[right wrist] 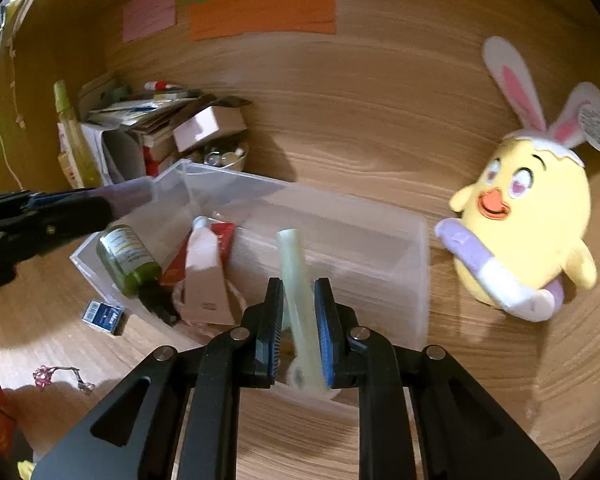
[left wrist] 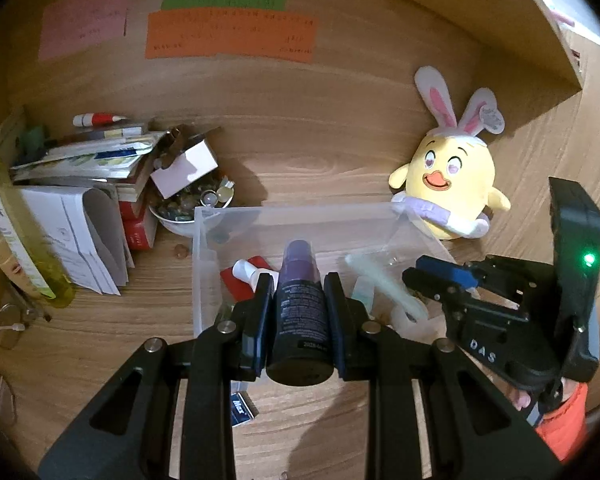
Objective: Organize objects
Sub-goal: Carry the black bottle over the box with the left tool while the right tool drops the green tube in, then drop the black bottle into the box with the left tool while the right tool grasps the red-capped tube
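A clear plastic bin [left wrist: 198, 248] [right wrist: 400, 272] stands on the wooden desk. My left gripper [left wrist: 298, 280] is shut on a dark purple bottle [left wrist: 300, 312] and holds it over the bin's near side; the bottle also shows in the right wrist view [right wrist: 128, 196]. My right gripper [right wrist: 298, 284] [left wrist: 432, 276] is shut on a pale green tube [right wrist: 296, 280] [left wrist: 384, 288] over the bin. Inside lie a green bottle [right wrist: 128, 260], a white tube [right wrist: 204, 272] and a red box [right wrist: 224, 234] [left wrist: 240, 284].
A yellow chick plush [left wrist: 452, 184] [right wrist: 528, 220] sits right of the bin. A pile of books and papers [left wrist: 84, 184] and a bowl of beads [left wrist: 192, 200] stand at the left. A small blue box [right wrist: 104, 316] and glasses [left wrist: 8, 320] lie on the desk.
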A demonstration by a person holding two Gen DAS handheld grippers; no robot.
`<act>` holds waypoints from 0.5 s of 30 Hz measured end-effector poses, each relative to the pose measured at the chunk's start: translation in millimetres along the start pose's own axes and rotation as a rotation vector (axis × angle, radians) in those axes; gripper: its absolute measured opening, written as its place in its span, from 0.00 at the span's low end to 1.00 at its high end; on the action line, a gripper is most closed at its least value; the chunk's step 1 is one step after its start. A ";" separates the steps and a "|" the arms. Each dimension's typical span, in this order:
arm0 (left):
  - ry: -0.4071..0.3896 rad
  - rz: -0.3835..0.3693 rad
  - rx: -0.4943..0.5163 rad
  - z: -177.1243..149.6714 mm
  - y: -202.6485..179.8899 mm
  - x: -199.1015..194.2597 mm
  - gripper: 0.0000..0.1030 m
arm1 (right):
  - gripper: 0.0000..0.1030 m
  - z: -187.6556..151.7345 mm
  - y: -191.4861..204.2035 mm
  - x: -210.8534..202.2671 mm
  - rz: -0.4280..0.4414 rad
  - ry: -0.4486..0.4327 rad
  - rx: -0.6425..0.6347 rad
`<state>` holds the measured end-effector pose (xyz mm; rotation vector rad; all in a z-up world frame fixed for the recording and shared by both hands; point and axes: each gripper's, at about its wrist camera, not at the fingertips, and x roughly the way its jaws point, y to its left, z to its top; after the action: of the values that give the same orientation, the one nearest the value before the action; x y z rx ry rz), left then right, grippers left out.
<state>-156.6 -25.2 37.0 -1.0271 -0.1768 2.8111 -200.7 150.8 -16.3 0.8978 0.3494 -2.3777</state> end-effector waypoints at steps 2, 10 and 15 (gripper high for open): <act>0.010 0.005 0.004 1.1 -1.2 5.5 0.24 | 0.14 0.1 4.0 1.4 0.018 0.006 -0.007; 0.043 0.011 0.020 3.6 -6.9 25.0 0.24 | 0.14 -12.5 6.8 -13.6 0.075 0.005 0.011; 0.069 0.013 0.024 2.7 -9.4 38.0 0.24 | 0.14 -30.3 9.6 -34.1 0.100 -0.003 -0.002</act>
<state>-186.2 -9.5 16.6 -1.1223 -0.1284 2.7766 -158.2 170.2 -16.2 0.8898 0.2982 -2.2865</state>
